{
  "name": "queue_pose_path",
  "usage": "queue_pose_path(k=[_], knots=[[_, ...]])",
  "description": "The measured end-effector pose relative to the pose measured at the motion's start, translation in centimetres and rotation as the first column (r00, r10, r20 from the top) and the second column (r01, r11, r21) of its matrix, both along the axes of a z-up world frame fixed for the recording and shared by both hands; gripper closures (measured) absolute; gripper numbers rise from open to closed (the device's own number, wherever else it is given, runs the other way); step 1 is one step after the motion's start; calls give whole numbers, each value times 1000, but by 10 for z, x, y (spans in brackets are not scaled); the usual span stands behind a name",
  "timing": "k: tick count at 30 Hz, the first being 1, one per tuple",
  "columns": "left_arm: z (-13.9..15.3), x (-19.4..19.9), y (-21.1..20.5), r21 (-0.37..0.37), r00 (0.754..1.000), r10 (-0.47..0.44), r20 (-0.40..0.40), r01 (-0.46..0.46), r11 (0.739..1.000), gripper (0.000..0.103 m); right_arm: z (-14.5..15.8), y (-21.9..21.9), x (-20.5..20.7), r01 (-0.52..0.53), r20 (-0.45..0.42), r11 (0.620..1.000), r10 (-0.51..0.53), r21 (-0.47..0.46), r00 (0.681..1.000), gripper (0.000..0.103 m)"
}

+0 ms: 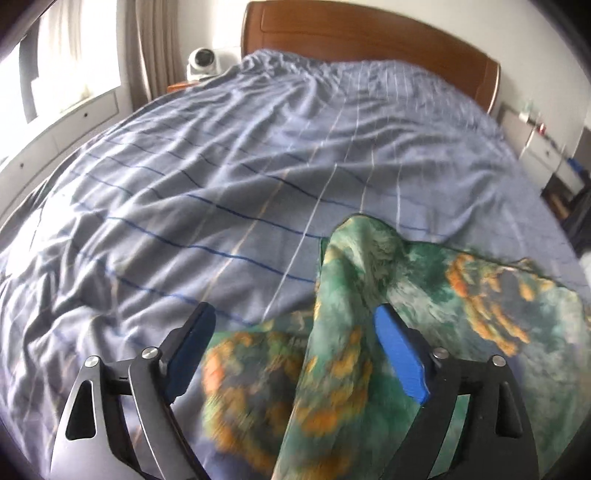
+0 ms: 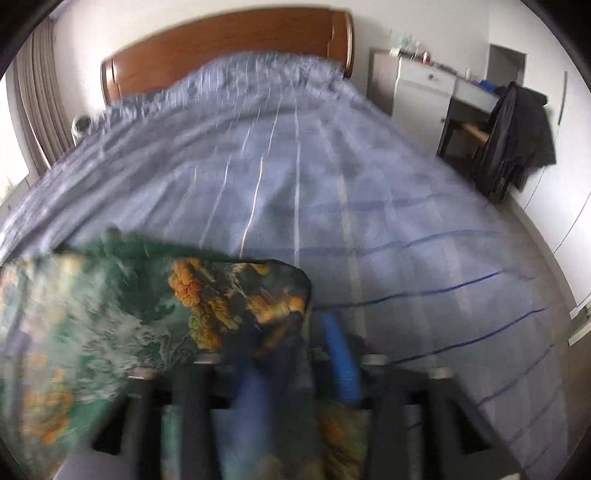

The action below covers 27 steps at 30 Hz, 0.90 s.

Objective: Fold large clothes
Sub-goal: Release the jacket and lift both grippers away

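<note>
A green garment (image 1: 424, 273) with orange flower prints lies crumpled at the near edge of the blue striped bed sheet (image 1: 221, 166). My left gripper (image 1: 295, 314) stands wide open. A raised fold of the garment runs between its blue pads (image 1: 399, 350) without being pinched. In the blurred right wrist view the same garment (image 2: 110, 314) spreads to the left. Its right corner sits between the fingers of my right gripper (image 2: 291, 328). That gripper's jaws stand partly apart, with a gap beside the blue right pad (image 2: 340, 354).
A brown wooden headboard (image 1: 369, 33) closes the far end of the bed. A white round device (image 1: 203, 62) sits at its left, next to curtains and a window (image 1: 55, 74). On the right stand a white cabinet (image 2: 421, 92) and a dark jacket (image 2: 517, 136) hung on a chair.
</note>
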<state>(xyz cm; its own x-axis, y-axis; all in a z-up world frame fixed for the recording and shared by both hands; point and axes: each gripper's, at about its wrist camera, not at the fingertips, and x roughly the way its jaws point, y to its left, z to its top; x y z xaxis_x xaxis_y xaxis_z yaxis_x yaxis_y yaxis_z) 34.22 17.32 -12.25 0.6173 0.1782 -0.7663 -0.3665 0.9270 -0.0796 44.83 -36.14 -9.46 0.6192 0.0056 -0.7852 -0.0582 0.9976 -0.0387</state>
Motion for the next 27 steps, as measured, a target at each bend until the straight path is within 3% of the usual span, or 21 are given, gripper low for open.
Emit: queue_pose_path(k=[3,6,9,12,16,21,27], knots=[[10,-31,-9,-14,999,-32,12,32,999,13,35,-6,-26,-28,78,1000,28,2,997,48],[13,-60,-27,-9,997,-79,18,80,997,12,55,0,-67,-142,81,986,135,88,987,48],[12,-81,-44,-7,993,-113,19,113,994,12,50,17,-105,-246,44,959,243,139,969,48],[10,-92,-59,-9,989,-146,-6,145,989,12,28,28,-137,-285,-7,947,289,146,957,48],[12,-102,-80,34,980,-194,-36,195,980,12,1,21,-156,-224,-36,969,229,101,973,48],[27,-102,-113,103,958,-285,-25,286,953,9,11,3,-167,-109,-12,989,111,97,994,47],[43,-47,-182,54,884,-467,-19,467,883,7,26,-4,-200,-97,33,977,92,192,995,47]])
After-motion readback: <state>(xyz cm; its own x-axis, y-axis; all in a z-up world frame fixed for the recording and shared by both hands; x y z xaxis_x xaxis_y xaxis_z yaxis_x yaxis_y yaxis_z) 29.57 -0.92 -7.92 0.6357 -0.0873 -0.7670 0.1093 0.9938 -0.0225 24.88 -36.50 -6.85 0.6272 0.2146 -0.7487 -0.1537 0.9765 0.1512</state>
